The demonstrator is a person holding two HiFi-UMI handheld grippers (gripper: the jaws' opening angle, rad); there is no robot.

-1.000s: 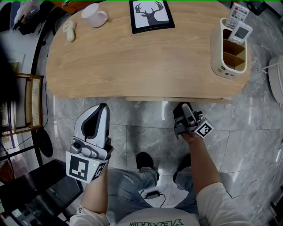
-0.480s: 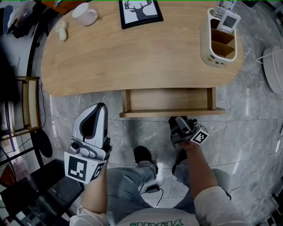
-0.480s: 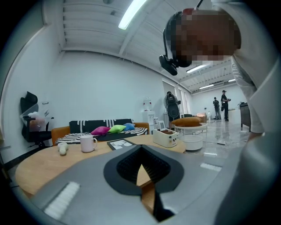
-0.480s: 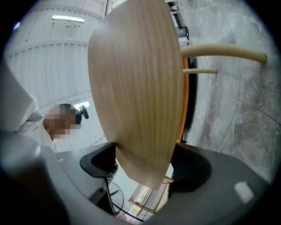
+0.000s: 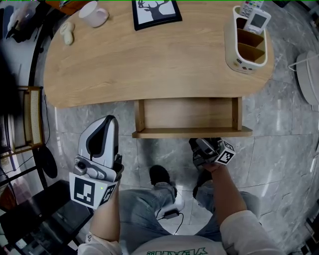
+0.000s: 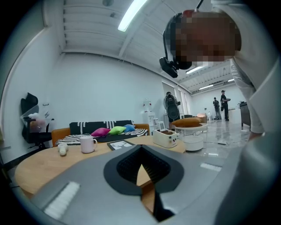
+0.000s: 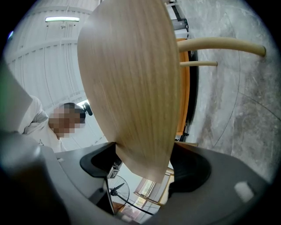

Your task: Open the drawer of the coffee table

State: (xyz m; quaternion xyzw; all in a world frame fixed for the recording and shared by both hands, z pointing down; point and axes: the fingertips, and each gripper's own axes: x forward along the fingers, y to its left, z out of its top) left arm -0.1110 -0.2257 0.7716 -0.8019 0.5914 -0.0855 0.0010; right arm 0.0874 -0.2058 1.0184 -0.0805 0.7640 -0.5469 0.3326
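Grey marble floor tiles surround a low oval bench of pale wood. Its shallow wooden drawer stands pulled out from under the near edge, toward the person's knees.

The right gripper points up from below, and its jaws are partly spread and clamped on the drawer's flat wooden front panel, which fills the space between the pads in the right gripper view. The left gripper hangs to the left of the drawer, well apart from it, with its jaws closed together on nothing.

The drawer looks far enough out that the task seems nearly done. The main risk I see is pulling too far, which could bring the drawer off its runners and tip it down at the front. The hold is only on the panel's lower edge, so a slanted tug could let the pads slide off or jam the drawer askew.

The drawer's bare wooden bottom shows nothing inside. On the bench, a cream plastic organiser with compartments holds white remote controls at its far end, while its nearer compartments look empty. A pale pink mug stands at the far left, and what it holds is not visible.
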